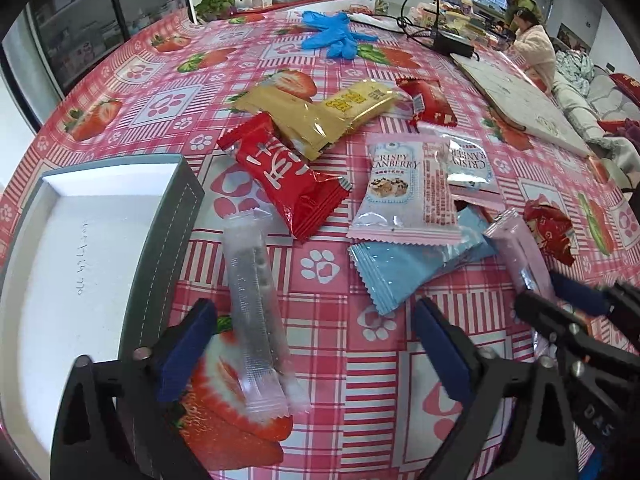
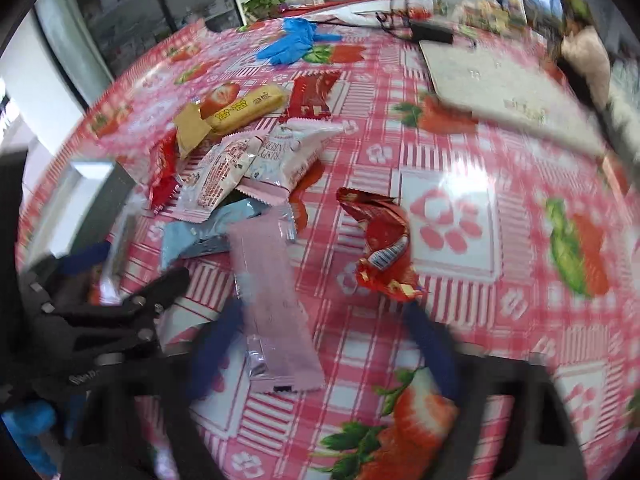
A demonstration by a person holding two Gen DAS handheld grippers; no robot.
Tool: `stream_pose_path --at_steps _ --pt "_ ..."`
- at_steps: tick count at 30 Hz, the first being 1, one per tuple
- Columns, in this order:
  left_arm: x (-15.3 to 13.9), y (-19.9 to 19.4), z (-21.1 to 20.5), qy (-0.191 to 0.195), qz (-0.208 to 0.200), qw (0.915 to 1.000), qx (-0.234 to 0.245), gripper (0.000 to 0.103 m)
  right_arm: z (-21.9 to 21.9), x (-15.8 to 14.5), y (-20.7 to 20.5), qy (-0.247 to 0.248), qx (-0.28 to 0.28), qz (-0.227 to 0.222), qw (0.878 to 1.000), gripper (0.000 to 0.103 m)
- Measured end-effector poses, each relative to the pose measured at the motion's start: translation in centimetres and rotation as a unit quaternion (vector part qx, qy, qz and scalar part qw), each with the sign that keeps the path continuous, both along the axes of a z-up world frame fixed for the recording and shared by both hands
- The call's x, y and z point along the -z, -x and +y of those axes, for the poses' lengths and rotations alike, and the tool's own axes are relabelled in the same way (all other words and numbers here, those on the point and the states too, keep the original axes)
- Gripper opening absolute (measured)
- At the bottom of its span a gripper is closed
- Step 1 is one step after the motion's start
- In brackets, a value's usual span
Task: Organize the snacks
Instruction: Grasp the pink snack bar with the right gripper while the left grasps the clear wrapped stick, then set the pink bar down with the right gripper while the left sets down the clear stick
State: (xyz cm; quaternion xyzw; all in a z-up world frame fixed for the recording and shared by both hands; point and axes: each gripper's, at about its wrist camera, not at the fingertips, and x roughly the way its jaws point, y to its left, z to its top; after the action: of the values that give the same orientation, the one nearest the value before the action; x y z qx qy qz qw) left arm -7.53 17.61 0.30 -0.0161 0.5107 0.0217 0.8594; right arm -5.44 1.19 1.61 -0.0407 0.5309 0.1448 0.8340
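Observation:
My left gripper point(image 1: 316, 344) hangs open over the strawberry tablecloth, and a clear stick packet point(image 1: 256, 320) lies between its fingers, close to the left pad. A grey box with a white inside point(image 1: 100, 240) sits just to its left. My right gripper point(image 2: 324, 344) is open around a pink stick packet point(image 2: 276, 308), which lies by its left pad, apart from the right one; this view is blurred. Loose snacks are piled ahead: a red packet point(image 1: 280, 176), yellow packets point(image 1: 320, 116), cranberry packets point(image 1: 404, 188), a blue packet point(image 1: 412, 268) and a crumpled red wrapper point(image 2: 384, 244).
Blue gloves point(image 1: 332, 36) lie at the far side of the table. A flat white board point(image 1: 520, 100), a black device point(image 1: 452, 44) and cables are at the back right. A person in a pale top point(image 1: 532, 48) sits beyond the table.

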Motion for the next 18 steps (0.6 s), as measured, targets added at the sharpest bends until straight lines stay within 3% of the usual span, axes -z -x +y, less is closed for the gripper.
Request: stream_pose_path --at_steps 1,2,4,6,12,14,15,16,17,18 --pt "-0.3 0.4 -0.1 0.000 -0.008 1.0000 -0.001 0.073 0.2 -0.1 0.1 0.009 -0.010 -0.002 1.000 0.027" --pt "-0.6 0.9 -0.3 -0.003 -0.012 0.9999 -0.002 0.063 0.2 -0.3 0.3 0.010 -0.013 -0.002 1.000 0.027" --pt "-0.8 2.1 -0.7 -0.006 -0.017 0.9998 0.007 0.030 -0.8 -0.4 0.9 -0.008 -0.009 0.004 1.000 0.027" --pt "-0.9 3.9 -1.5 -0.009 -0.018 0.9996 0.018 0.022 -2.6 -0.5 2.2 -0.018 0.004 0.004 1.000 0.027" --pt "-1.2 10.5 -3.2 -0.003 -0.034 0.9981 0.052 0.022 -7.3 -0.7 7.4 -0.015 0.057 0.001 0.998 0.027" --pt "-1.5 11.1 -2.9 0.004 -0.035 0.9979 0.055 0.031 -8.6 -0.6 9.0 -0.013 0.079 -0.002 0.997 0.027" --pt "-1.6 11.1 -2.6 0.007 -0.032 0.9980 0.053 0.046 -9.2 -0.7 9.7 -0.014 0.084 -0.005 0.996 0.029" --pt "-1.7 11.1 -2.0 0.011 -0.031 0.9983 0.048 0.064 -9.6 -0.7 10.3 -0.021 0.086 -0.005 0.996 0.039" --pt "-1.8 11.1 -1.4 0.012 -0.034 0.9985 0.041 0.069 -9.7 -0.8 10.6 -0.029 0.085 -0.006 0.996 0.070" --pt "-2.3 11.0 -0.7 0.007 -0.042 0.9986 0.030 0.072 -10.0 -1.0 10.9 -0.033 0.085 -0.008 0.996 0.088"
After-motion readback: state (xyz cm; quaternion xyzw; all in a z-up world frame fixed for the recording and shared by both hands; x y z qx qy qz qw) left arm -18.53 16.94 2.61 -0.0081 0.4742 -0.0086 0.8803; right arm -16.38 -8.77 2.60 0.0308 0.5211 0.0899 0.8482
